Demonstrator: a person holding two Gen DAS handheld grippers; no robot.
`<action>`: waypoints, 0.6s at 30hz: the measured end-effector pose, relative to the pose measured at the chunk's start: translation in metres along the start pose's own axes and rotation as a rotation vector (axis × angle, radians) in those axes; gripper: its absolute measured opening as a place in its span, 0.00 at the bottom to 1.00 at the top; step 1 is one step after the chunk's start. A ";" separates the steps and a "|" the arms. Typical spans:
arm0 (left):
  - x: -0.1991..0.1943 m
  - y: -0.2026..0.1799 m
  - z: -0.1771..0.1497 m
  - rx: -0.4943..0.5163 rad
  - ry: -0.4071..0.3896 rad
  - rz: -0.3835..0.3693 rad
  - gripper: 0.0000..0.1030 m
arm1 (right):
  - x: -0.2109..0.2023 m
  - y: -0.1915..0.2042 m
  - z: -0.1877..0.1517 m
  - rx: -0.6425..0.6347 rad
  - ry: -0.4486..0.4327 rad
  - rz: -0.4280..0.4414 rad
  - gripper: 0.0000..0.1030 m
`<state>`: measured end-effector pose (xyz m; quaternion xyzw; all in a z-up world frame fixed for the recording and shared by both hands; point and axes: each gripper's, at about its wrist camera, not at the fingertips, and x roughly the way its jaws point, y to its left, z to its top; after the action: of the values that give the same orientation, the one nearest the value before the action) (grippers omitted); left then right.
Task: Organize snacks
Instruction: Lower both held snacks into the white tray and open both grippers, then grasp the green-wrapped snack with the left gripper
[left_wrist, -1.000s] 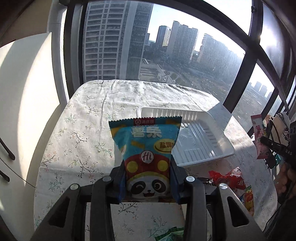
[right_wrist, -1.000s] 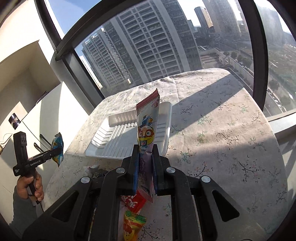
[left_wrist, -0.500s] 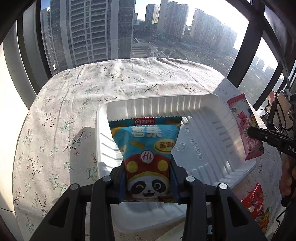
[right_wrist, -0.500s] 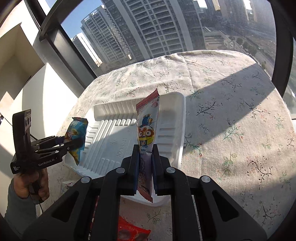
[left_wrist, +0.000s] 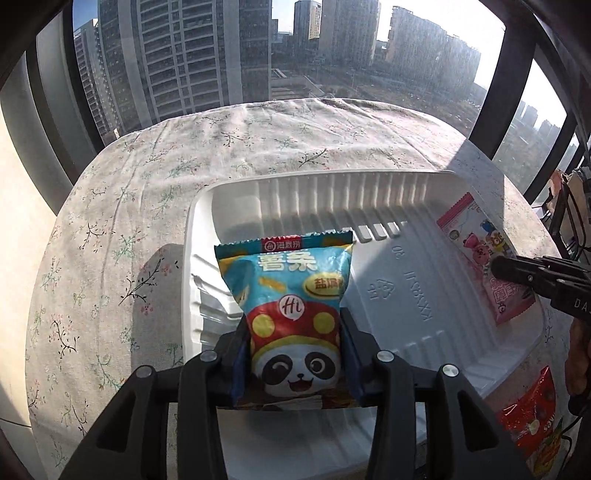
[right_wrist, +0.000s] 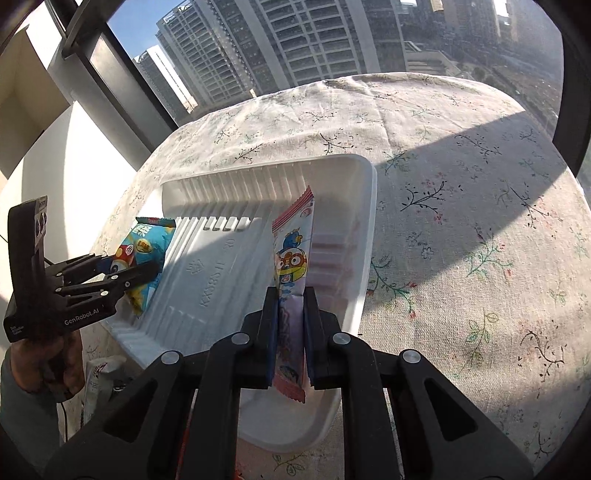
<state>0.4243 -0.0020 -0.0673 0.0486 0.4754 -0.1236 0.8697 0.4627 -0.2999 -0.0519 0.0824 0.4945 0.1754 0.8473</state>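
A white ribbed tray (left_wrist: 402, 295) lies on the floral tablecloth. My left gripper (left_wrist: 294, 322) holds a blue chip bag with a panda (left_wrist: 284, 273) upright over the tray's left side. Its jaws are opening, and the bag still stands between the pads. My right gripper (right_wrist: 290, 295) is shut on a slim pink cartoon snack packet (right_wrist: 291, 251), held upright over the tray's (right_wrist: 229, 280) right side. The right wrist view shows the left gripper (right_wrist: 147, 273) and the chip bag (right_wrist: 147, 240) at the tray's left rim. In the left wrist view the pink packet (left_wrist: 476, 236) is pinched by the right gripper (left_wrist: 517, 273).
Red snack packets (left_wrist: 532, 417) lie on the cloth near the tray's right corner. Another pale packet (right_wrist: 96, 376) lies below the tray by the person's hand (right_wrist: 48, 362). The round table (left_wrist: 147, 221) stands against dark window frames, with open cloth beyond the tray.
Both grippers came forward and down with their packets, from beside the tray to over it. The tray now fills much more of each view.
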 end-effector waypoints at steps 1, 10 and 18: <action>0.000 0.001 -0.001 -0.001 -0.001 0.000 0.46 | 0.000 0.000 -0.001 -0.003 -0.003 -0.002 0.11; -0.043 0.005 -0.004 -0.002 -0.115 0.003 0.83 | -0.027 0.003 -0.004 -0.026 -0.065 0.023 0.52; -0.128 0.002 -0.051 0.028 -0.247 0.070 1.00 | -0.116 0.008 -0.022 -0.039 -0.255 0.031 0.79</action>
<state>0.3172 0.0320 0.0123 0.0617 0.3607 -0.1047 0.9247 0.3900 -0.3376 0.0332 0.0952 0.3778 0.1865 0.9019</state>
